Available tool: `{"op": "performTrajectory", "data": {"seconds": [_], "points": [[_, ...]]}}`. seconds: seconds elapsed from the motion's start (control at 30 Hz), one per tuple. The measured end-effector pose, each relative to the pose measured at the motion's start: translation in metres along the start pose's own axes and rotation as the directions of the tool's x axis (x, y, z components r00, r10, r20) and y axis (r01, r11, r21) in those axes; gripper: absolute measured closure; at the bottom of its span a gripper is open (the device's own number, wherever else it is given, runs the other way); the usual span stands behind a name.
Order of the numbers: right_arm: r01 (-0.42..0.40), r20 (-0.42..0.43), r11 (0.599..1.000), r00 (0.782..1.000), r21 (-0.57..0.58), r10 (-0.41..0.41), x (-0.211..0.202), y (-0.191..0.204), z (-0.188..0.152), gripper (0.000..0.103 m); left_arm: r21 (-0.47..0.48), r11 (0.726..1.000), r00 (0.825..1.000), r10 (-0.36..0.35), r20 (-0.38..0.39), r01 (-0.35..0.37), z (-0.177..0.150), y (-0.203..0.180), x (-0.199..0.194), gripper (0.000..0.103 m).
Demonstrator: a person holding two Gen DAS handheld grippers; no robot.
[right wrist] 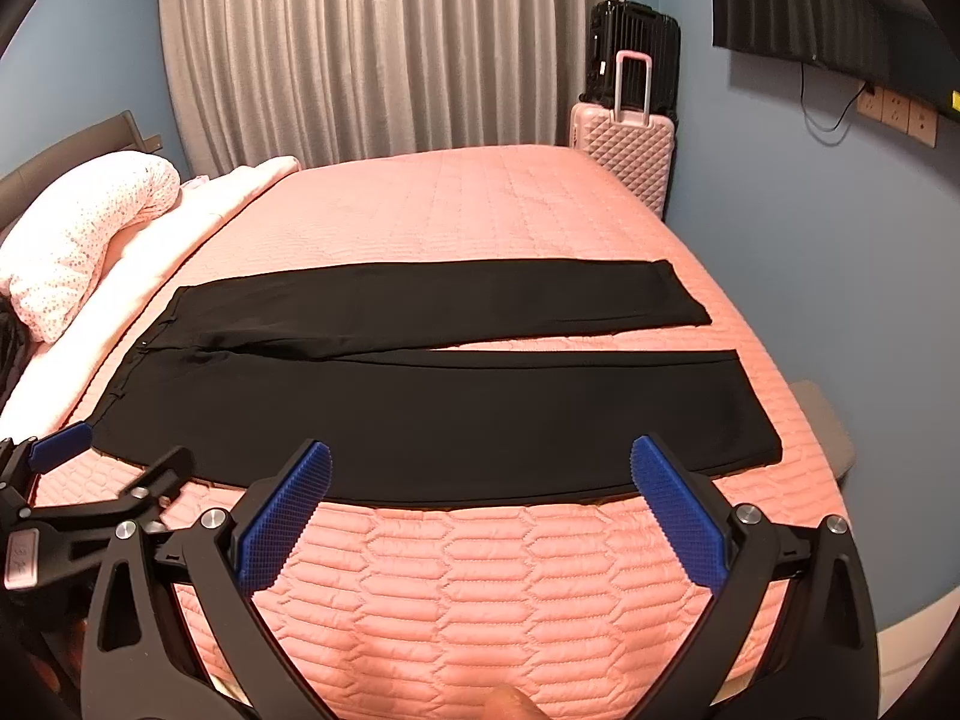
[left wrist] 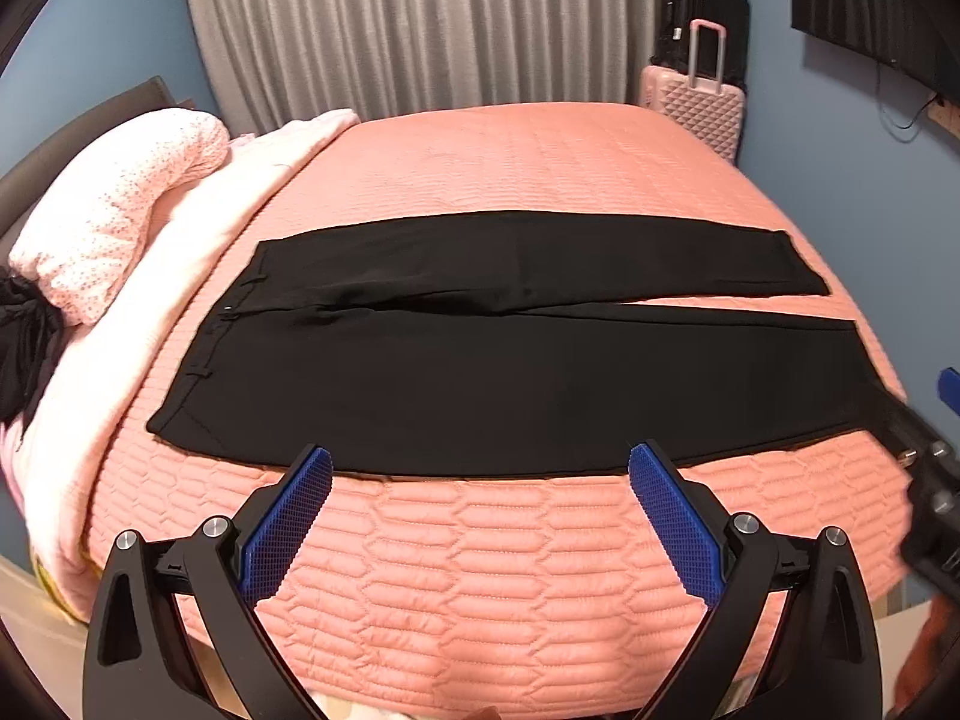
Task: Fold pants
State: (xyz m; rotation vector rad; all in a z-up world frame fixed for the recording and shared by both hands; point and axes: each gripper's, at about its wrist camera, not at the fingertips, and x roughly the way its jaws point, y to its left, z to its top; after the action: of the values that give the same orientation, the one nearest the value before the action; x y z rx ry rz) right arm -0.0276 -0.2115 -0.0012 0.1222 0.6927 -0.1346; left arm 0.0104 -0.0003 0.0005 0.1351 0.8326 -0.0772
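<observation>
I've got the bed (left wrist: 510,570) filling both views, pink quilted cover, hex stitch pattern on the near side. Grey curtain (left wrist: 420,24) behind it, blue wall either side.

Black pants (left wrist: 480,384) lie flat across the cover, unfolded. Waistband toward my left, near the pillow end; both legs run out to the right. Legs touch near the crotch and split apart toward the hems, with a thin wedge of pink cover showing between them. Near leg's lower edge sits just above the bed's front edge.

Pale pink blanket (left wrist: 198,228) and a speckled pillow (left wrist: 114,216) are bunched up at the left end. Pink suitcase (right wrist: 627,150) stands at the far right corner, black suitcase (right wrist: 636,42) behind it.

Left gripper (left wrist: 480,516): jaws spread wide, nothing between them, hovering over the cover just short of the pants' near edge, around the middle of the garment. Right gripper (right wrist: 480,510): same, jaws wide apart and empty, just short of the near leg. Blue pads (right wrist: 282,522) clear of fabric on both.
</observation>
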Motion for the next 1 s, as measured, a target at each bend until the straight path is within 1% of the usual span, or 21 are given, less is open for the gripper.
{"op": "performTrajectory", "data": {"seconds": [0.07,0.1,0.17,0.23,0.3,0.33,0.37,0.43,0.47,0.5,0.53,0.6,0.63,0.67,0.7,0.73,0.8,0.87,0.9,1.0], "points": [[-0.01,-0.004,0.999,1.0,0.037,0.01,0.004,-0.012,0.002,0.005,-0.019,1.0,1.0,0.01,-0.022,-0.01,0.001,0.003,0.006,0.005],[-0.015,-0.001,0.999,1.0,0.047,0.015,0.006,-0.016,0.002,0.005,-0.027,1.0,0.999,0.0,-0.033,-0.001,0.001,0.004,0.008,0.005],[-0.019,-0.001,0.999,1.0,0.04,0.019,0.012,-0.022,0.004,0.005,-0.057,0.998,0.998,-0.005,-0.058,0.001,0.001,0.007,0.016,0.005],[-0.006,-0.005,1.0,1.0,0.016,0.006,0.022,-0.026,0.006,0.005,-0.057,0.998,0.997,0.017,-0.077,-0.021,0.0,0.008,0.025,0.005],[0.001,-0.005,1.0,1.0,-0.002,-0.001,0.038,-0.035,0.013,0.005,-0.031,0.999,0.998,0.037,-0.05,-0.038,-0.001,0.007,0.03,0.005],[0.002,-0.002,1.0,1.0,-0.006,-0.002,0.045,-0.04,0.018,0.005,-0.023,0.999,0.999,0.029,-0.029,-0.03,-0.001,0.007,0.03,0.005],[-0.01,0.001,1.0,1.0,-0.017,0.01,0.056,-0.05,0.027,0.005,-0.01,1.0,1.0,0.019,0.016,-0.019,0.0,0.007,0.029,0.005],[-0.02,0.008,0.998,1.0,-0.061,0.02,0.081,-0.068,0.046,0.005,0.009,0.999,0.996,0.039,0.076,-0.04,0.004,0.007,0.031,0.005],[-0.009,0.017,0.994,1.0,-0.105,0.011,0.098,-0.079,0.058,0.005,0.025,0.999,0.995,0.023,0.102,-0.025,0.006,0.006,0.035,0.005],[-0.003,0.019,0.989,1.0,-0.15,0.006,0.114,-0.088,0.069,0.005,0.032,0.999,0.994,0.014,0.106,-0.018,0.009,0.006,0.04,0.005],[0.011,0.022,0.98,1.0,-0.199,-0.007,0.137,-0.101,0.082,0.005,0.036,0.999,0.995,0.006,0.101,-0.01,0.012,0.005,0.046,0.005],[-0.019,-0.031,0.97,0.999,-0.244,0.012,0.177,-0.123,0.099,0.005,0.042,0.999,0.998,-0.004,0.061,0.002,0.019,0.002,0.068,0.005],[-0.032,-0.064,0.968,0.998,-0.249,0.016,0.198,-0.136,0.108,0.005,0.044,0.999,0.999,-0.009,0.038,0.008,0.021,-0.001,0.078,0.005],[-0.061,-0.126,0.97,0.992,-0.236,0.032,0.229,-0.155,0.119,0.005,0.04,0.999,1.0,-0.018,0.011,0.018,0.024,-0.004,0.093,0.005],[-0.077,-0.162,0.973,0.986,-0.218,0.041,0.249,-0.169,0.126,0.005,0.035,0.999,1.0,-0.018,-0.002,0.018,0.026,-0.008,0.103,0.005],[-0.086,-0.183,0.978,0.982,-0.191,0.051,0.274,-0.188,0.137,0.005,0.032,0.999,1.0,-0.022,-0.011,0.022,0.027,-0.013,0.116,0.006],[-0.128,-0.22,0.981,0.971,-0.144,0.094,0.306,-0.213,0.15,0.005,0.026,0.999,0.999,-0.037,-0.01,0.037,0.028,-0.019,0.131,0.006],[-0.147,-0.259,0.982,0.959,-0.119,0.113,0.339,-0.233,0.162,0.005,0.044,0.999,1.0,-0.019,-0.02,0.02,0.028,-0.032,0.151,0.006],[-0.15,-0.269,0.981,0.957,-0.125,0.112,0.352,-0.238,0.166,0.005,0.061,0.998,1.0,-0.009,-0.024,0.01,0.026,-0.038,0.159,0.006],[-0.129,-0.287,0.979,0.955,-0.161,0.078,0.39,-0.25,0.18,0.005,0.129,0.991,0.998,0.031,-0.05,-0.025,0.021,-0.06,0.187,0.005]]}}
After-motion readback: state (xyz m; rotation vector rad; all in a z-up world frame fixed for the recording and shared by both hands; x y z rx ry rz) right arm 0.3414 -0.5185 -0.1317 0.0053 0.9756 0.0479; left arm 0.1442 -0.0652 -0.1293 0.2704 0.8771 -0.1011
